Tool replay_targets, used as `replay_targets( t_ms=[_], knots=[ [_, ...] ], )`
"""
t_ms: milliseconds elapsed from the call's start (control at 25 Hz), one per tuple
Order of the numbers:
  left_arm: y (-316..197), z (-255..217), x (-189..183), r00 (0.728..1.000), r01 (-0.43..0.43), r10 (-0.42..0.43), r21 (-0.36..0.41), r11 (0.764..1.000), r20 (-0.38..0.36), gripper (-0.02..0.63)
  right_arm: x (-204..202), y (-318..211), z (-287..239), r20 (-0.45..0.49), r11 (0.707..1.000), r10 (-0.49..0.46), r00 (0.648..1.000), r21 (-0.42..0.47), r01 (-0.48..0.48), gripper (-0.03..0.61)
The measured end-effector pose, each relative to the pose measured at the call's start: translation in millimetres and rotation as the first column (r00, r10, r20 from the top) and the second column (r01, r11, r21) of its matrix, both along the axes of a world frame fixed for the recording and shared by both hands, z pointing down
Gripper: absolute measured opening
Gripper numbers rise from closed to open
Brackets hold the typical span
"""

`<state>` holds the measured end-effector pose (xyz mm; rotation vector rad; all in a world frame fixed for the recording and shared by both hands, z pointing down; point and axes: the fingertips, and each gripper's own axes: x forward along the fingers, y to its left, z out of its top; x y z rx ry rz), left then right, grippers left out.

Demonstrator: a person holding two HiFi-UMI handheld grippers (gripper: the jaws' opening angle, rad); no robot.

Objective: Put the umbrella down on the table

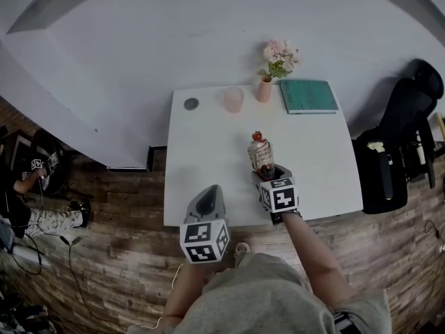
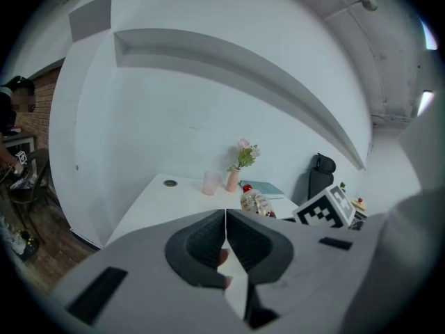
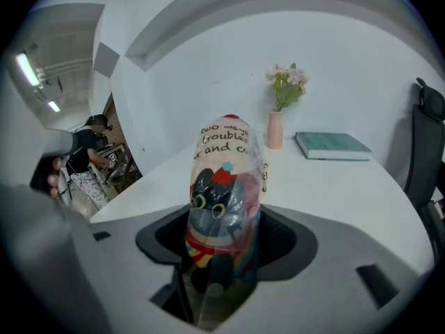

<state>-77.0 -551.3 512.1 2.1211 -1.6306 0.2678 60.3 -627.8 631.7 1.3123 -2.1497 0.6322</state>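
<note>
Folded umbrella (image 3: 224, 186) in a clear sleeve, cartoon cat print, red tip, over the white surface (image 1: 208, 152), clamped in the right gripper's (image 3: 226, 252) fingers. Its lower end's hidden. Left gripper (image 2: 225, 242) fingers are pressed together, empty.

Wall (image 1: 208, 33): plain white, unbroken.
Floor (image 1: 125, 207): brown planks.
Table (image 1: 201, 152): white, set against the wall.
Chair (image 1: 417, 89): black, right of the table.

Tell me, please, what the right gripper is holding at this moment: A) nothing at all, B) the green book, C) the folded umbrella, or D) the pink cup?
C: the right gripper has its jaws clamped on the umbrella, while the pink cup and the green book sit at the far edge of the table.
</note>
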Motion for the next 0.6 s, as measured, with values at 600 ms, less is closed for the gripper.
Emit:
replay_targets(
  t_ms=[600],
  knots=[
    [-12.9, 6.1, -1.2, 1.0, 0.001, -0.002, -0.011, 1.0, -0.011, 0.008, 1.2, -29.1, 53.5, -0.115, 0.976, 0.023, 0.993, -0.21, -0.047, 0.27]
  ],
)
